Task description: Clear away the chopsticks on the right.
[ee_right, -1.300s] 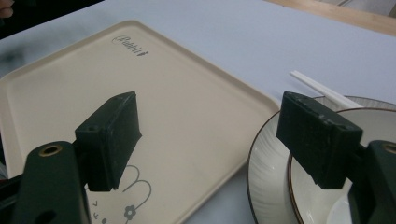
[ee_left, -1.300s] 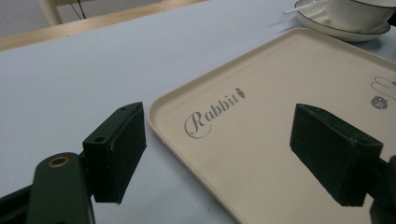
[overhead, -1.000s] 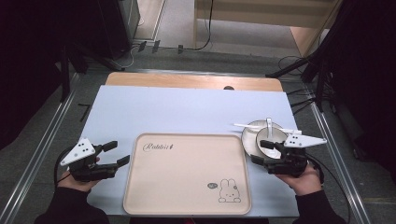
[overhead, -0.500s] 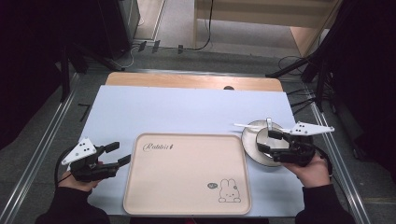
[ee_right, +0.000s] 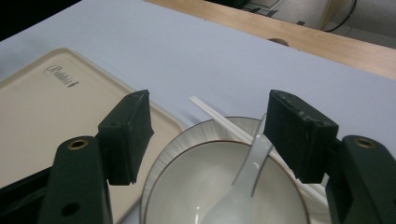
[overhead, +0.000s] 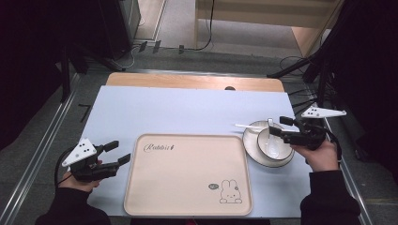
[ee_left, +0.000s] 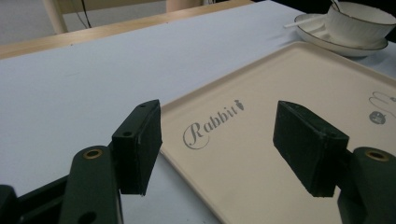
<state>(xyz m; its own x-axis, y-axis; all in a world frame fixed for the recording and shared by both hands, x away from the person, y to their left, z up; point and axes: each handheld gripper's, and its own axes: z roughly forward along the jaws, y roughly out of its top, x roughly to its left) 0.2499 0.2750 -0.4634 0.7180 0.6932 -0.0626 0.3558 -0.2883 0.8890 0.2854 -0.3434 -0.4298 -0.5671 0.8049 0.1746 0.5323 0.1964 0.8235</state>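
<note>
Right tool [overhead: 277, 128], jaws just closing, empty above bowl [overhead: 281, 153].

The tray [overhead: 187, 173] lies at the table's [overhead: 178, 110] six o'clock edge — at its three o'clock sits the plate [overhead: 251, 133], the bowl [overhead: 274, 146] on it, the spoon [overhead: 268, 140] in the bowl — chopsticks [overhead: 244, 126] across the plate's eleven o'clock rim.

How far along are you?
Nothing looks done: the tray is bare. The right gripper hovers over the bowl; its jaws have just been closing, gripping nothing. The left gripper sits open beside the tray. Probably left: moving bowl, plate, spoon, chopsticks onto it.
</note>
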